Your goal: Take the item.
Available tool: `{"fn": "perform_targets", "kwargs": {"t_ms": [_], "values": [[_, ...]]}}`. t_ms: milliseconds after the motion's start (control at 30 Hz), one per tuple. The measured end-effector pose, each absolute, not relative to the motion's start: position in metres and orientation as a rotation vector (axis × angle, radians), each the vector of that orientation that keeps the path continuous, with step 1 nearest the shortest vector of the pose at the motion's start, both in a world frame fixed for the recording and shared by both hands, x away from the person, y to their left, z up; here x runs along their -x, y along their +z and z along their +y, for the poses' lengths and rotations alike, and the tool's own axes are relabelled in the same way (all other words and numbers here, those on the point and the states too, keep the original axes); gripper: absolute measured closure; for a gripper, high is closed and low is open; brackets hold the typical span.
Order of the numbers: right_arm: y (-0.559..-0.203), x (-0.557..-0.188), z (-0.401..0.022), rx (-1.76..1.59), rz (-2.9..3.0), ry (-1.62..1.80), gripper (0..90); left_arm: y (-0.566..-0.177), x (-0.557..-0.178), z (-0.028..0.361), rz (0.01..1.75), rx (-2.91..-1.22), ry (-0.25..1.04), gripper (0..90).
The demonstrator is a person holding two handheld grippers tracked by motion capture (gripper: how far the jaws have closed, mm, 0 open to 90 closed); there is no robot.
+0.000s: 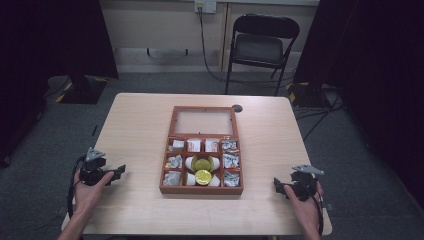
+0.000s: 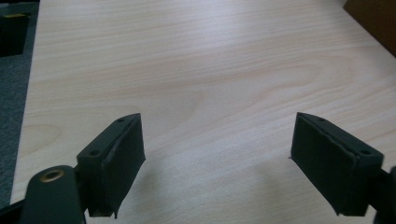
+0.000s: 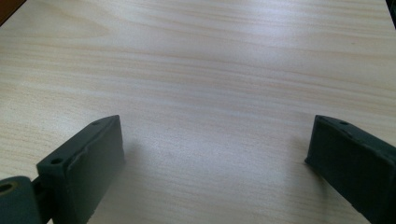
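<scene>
A brown wooden box [image 1: 201, 190] lies open in the middle of the pale table [image 1: 140, 125], its glass-paned lid [image 1: 203, 121] folded back. Its compartments hold small wrapped packets [image 1: 230, 161] and two white cups with yellow lids [image 1: 202, 163]. My left gripper [image 1: 120, 171] rests near the table's front left edge, jaws pointing toward the box. In the left gripper view the left gripper [image 2: 217, 121] is open over bare wood. My right gripper [image 1: 276, 186] sits at the front right, and in the right gripper view the right gripper [image 3: 217, 122] stands open with nothing between its pads.
A black folding chair [image 1: 261, 47] stands beyond the table's far edge. A round cable hole [image 1: 237, 108] sits behind the box. A corner of the box [image 2: 373, 18] shows at the upper right of the left gripper view. Grey floor and dark curtains surround the table.
</scene>
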State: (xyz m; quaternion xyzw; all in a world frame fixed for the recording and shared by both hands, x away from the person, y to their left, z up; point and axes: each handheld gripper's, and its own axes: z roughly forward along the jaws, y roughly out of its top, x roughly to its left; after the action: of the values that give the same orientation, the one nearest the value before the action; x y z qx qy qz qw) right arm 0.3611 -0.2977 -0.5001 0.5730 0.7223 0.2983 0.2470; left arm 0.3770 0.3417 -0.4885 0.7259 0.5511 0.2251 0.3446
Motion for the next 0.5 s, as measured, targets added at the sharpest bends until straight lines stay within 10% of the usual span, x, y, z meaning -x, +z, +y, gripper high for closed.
{"fn": "perform_targets", "kwargs": {"t_ms": [500], "values": [[-0.500, -0.361, -0.298, -1.562, 1.970, 0.813, 3.1, -0.473, -0.366, 0.321, 1.303, -1.914, 0.583, 20.7]]}}
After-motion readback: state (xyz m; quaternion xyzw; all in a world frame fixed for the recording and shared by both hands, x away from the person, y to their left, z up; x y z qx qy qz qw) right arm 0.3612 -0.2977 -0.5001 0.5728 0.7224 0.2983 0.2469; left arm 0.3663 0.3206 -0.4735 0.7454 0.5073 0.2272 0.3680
